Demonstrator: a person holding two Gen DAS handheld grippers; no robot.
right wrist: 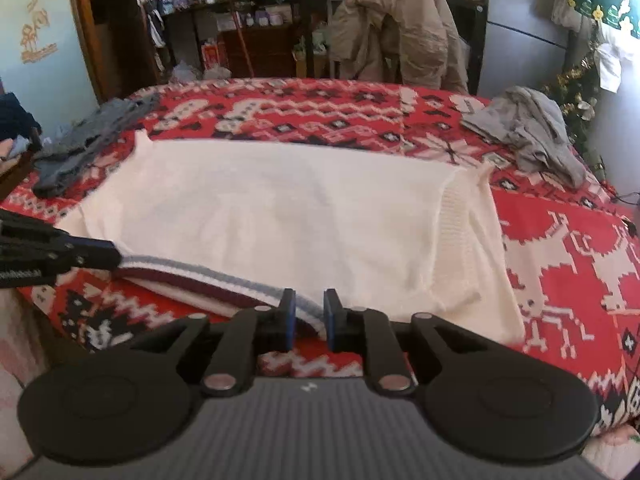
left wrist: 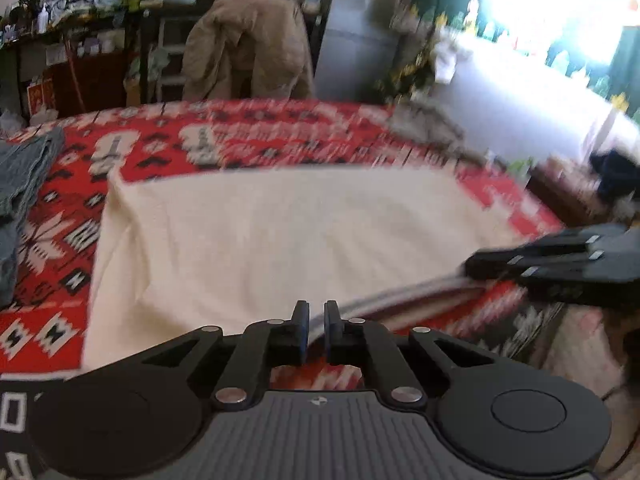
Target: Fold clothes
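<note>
Grey garments [right wrist: 528, 132] (crumpled) beside cream sweater [right wrist: 280, 208]

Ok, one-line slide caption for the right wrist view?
Right tongs and left tongs at the striped hem of a cream sweater spread on a red patterned blanket.

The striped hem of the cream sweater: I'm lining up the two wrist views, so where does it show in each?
Left wrist view: the striped hem runs from bottom centre, between the left gripper fingers, rightwards to the right gripper.
Right wrist view: the hem runs from the left gripper at left to the right gripper at bottom centre.
Shared landmark: the beige jacket draped behind the bed.
</note>
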